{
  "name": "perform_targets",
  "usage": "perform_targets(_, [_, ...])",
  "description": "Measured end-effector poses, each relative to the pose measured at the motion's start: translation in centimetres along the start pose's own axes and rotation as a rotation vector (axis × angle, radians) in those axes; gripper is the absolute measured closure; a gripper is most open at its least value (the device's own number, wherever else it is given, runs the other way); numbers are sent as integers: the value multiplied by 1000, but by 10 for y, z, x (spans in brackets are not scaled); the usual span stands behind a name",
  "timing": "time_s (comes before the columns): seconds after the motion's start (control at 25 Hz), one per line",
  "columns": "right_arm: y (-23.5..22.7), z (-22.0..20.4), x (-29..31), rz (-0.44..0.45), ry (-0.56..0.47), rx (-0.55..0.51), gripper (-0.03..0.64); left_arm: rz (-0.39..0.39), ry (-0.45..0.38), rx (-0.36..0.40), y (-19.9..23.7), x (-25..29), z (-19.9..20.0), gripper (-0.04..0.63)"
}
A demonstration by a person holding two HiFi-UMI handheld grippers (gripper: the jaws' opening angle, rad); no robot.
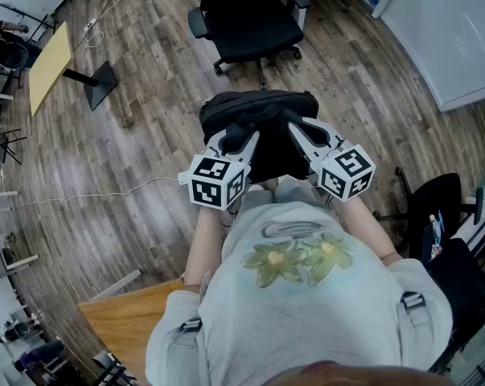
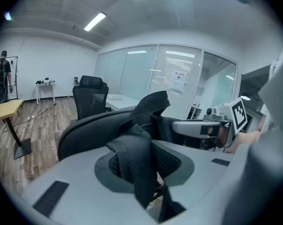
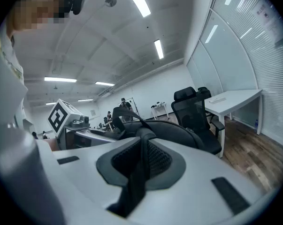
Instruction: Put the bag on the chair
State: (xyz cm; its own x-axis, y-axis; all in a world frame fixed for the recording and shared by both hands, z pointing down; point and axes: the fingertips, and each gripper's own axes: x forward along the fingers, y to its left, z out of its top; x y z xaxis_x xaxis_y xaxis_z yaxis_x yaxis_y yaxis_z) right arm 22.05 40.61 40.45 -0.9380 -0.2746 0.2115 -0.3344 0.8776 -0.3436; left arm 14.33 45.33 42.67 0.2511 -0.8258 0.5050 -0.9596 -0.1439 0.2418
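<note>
The chair (image 1: 254, 22) ahead of you has no bag on its seat, so the placing is all yet to do. You carry the bag (image 1: 258, 123) in the air, short of it, with your left gripper (image 1: 246, 140) clamped on a bunched strap (image 2: 136, 168) and your right gripper (image 1: 295, 132) pinching a flat strap (image 3: 139, 172).

Bright even light from ceiling strip lights (image 3: 137, 0), strong fisheye bending, dark vignetted corners, blurred foreground

In the centre of the head view, the left gripper (image 1: 240, 141) and the right gripper (image 1: 300, 133) are side by side, pointing toward the top of the frame and slightly down. Each has its jaws closed on a black strap (image 2: 134, 168). Bare forearms (image 1: 198, 252) run back to the body.
</note>
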Motion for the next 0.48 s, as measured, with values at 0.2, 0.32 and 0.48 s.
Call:
perform_targets(0.2, [-12, 5, -1, -5, -11, 4, 577, -4, -2, -3, -2, 13, 7, 476])
perform_targets(0.32, [-22, 8, -3, 0, -8, -1, 577, 1, 4, 2, -3, 24, 11, 476])
perform_targets(0.48, [-38, 7, -5, 20, 6, -10, 575, 9, 14, -3, -6, 40, 11, 476])
